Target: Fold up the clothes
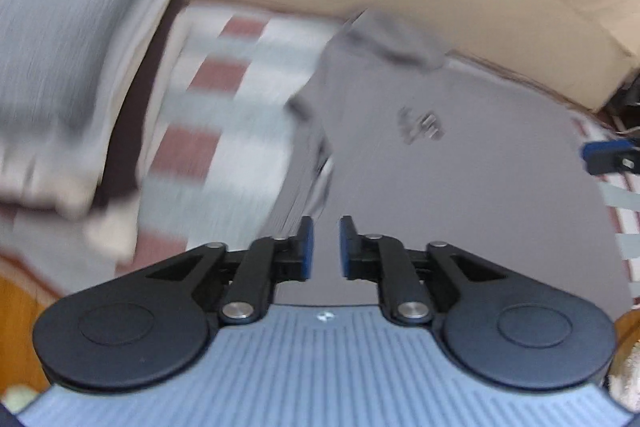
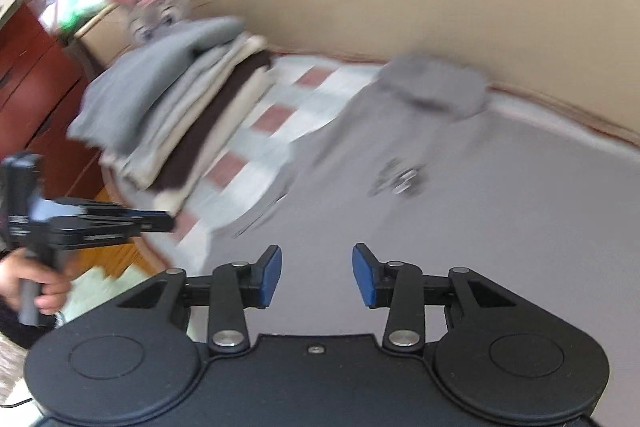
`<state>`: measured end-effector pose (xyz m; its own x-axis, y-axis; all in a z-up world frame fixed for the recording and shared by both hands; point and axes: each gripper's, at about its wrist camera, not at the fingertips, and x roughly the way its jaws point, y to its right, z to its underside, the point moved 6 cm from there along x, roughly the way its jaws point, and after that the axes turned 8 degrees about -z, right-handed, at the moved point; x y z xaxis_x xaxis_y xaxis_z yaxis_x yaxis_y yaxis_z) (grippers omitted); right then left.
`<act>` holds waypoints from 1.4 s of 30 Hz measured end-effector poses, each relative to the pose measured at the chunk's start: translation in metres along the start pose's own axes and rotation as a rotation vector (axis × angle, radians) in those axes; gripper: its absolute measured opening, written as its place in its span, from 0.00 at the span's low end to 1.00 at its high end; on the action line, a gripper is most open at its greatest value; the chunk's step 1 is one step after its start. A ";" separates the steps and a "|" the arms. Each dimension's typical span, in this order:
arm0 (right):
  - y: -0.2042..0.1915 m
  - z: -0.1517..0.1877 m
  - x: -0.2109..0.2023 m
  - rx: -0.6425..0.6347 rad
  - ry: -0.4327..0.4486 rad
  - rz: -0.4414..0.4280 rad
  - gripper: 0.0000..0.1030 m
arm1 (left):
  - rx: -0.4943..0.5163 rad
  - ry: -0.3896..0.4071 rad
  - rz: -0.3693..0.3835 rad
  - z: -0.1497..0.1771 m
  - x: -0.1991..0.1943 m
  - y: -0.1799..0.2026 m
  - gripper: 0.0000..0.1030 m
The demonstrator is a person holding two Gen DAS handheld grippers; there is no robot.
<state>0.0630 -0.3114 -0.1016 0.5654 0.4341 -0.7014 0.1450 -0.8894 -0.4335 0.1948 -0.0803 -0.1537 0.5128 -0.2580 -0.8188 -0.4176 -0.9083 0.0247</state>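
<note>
Big checked red, white and grey bedcover has the grey hooded sweatshirt with a small chest logo spread flat at 12 o'clock. Looks soft, floppy, light; I'd pinch the hem corners. Left gripper and right gripper both gape, holding nothing.

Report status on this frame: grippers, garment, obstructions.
Left gripper open, empty. Right gripper open, empty. Grey shirt spread flat, unfolded. Folded stack left, clear of shirt.
</note>
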 end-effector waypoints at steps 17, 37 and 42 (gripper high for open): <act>0.037 -0.157 0.034 -0.051 0.136 0.194 0.45 | 0.341 0.076 -0.080 -0.199 -0.015 0.039 0.60; 0.259 -0.157 0.196 0.384 0.202 0.015 0.59 | 0.394 0.047 -0.239 -0.211 0.253 0.138 0.60; 0.255 -0.158 0.220 0.376 0.241 -0.206 0.07 | 0.163 0.063 -0.163 -0.218 0.270 0.136 0.60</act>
<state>0.3533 -0.4657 -0.2772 0.7339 0.5109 -0.4477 -0.0040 -0.6558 -0.7550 0.4398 -0.3455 -0.2460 0.6269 -0.1367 -0.7670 -0.4384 -0.8758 -0.2021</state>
